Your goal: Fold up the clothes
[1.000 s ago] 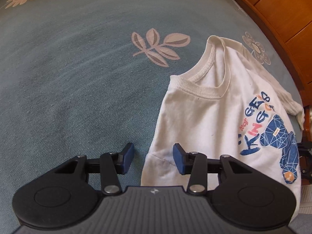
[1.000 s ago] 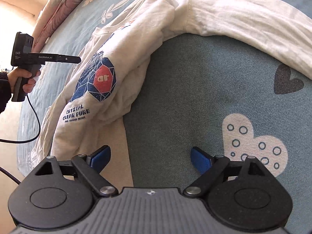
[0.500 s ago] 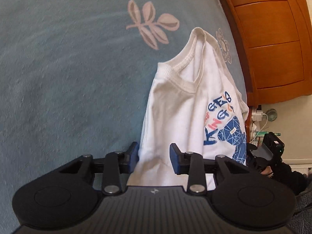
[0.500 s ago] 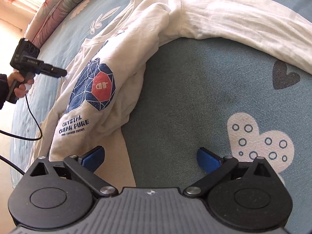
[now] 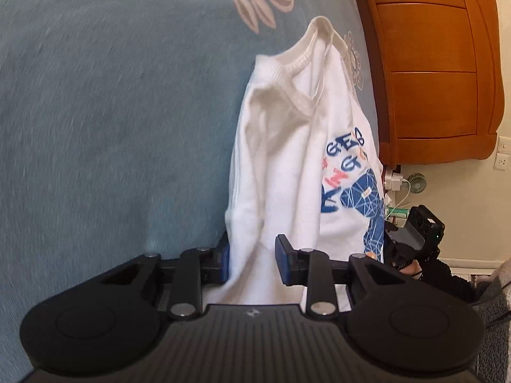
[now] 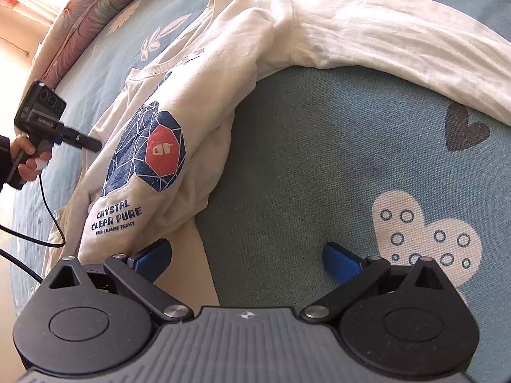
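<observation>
A white long-sleeved shirt (image 5: 287, 166) with a blue crystal print lies on the blue bed; in the right wrist view the shirt (image 6: 204, 102) is bunched, one sleeve running off to the right. My left gripper (image 5: 254, 255) is shut on a gathered fold of the shirt's edge, and creases run up from its blue pads (image 5: 224, 260). From the right wrist view, the left gripper (image 6: 80, 140) pokes into the shirt's far side. My right gripper (image 6: 246, 258) hangs open over bare bedding, its left fingertip beside the printed hem, holding nothing.
The blue bedspread (image 5: 111, 111) with leaf and heart patterns fills most of both views. A wooden dresser (image 5: 431, 73) stands past the bed's far edge. A pink pillow (image 6: 92, 9) lies at the bed's far left. A black cable (image 6: 48, 223) trails from the left gripper.
My left gripper has narrowed onto the shirt's edge and pulled it, drawing the flat fabric into a narrow gathered shape. The right gripper edged slightly forward, still open.
</observation>
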### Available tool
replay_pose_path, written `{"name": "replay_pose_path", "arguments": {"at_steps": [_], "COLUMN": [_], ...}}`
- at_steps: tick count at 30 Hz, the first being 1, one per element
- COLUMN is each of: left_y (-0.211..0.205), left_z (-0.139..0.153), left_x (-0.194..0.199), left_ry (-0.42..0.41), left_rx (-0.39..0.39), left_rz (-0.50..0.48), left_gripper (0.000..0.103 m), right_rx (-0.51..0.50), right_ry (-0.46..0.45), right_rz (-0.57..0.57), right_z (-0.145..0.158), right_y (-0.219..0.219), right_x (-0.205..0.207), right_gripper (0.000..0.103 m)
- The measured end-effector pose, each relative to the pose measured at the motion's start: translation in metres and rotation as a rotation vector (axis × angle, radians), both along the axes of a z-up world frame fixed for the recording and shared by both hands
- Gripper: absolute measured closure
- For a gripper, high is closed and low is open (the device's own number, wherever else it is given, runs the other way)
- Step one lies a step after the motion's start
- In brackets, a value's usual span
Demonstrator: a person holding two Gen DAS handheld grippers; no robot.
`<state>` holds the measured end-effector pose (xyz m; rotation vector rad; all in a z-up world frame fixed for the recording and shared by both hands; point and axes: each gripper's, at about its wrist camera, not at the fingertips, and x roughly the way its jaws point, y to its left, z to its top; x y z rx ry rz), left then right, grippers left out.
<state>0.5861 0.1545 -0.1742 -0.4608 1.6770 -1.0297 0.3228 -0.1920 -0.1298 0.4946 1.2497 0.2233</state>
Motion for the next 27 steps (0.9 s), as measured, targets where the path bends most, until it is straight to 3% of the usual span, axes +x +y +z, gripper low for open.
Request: {"name": "replay_pose_path", "arguments": {"at_steps": [4, 7, 15, 20, 27], "left_y": [-0.009, -0.016, -0.031, -0.015, -0.015], "left_z": [0.009, 0.015, 0.056, 0.087, 0.094], "left_x": [-0.006, -0.011, -0.025, -0.002, 0.034], "left_ry": [-0.071, -0.124, -0.329, -0.421, -0.528], "left_rx": [0.055, 0.096, 0.262, 0.318, 0.473], "left_rz": [0.008, 0.015, 0.022, 0.095, 0.112], "left_gripper": [0.078, 0.094, 0.099, 0.099, 0.099], "right_rx": [-0.014, -0.043, -0.089, -0.134, -0.161], "right_ry": [-0.020, -0.023, -0.013, -0.014, -0.020], "right_rz": [0.009, 0.041, 0.041, 0.025, -0.017], "right_z": [0.000, 0.001, 0.006, 0.010, 0.017], "right_y": [0.003, 0.008, 0.013, 0.012, 0.002], "right_x": [-0.001, 0.001, 0.000, -0.003, -0.006], "right_gripper": [0.000, 0.000, 0.000, 0.000, 0.000]}}
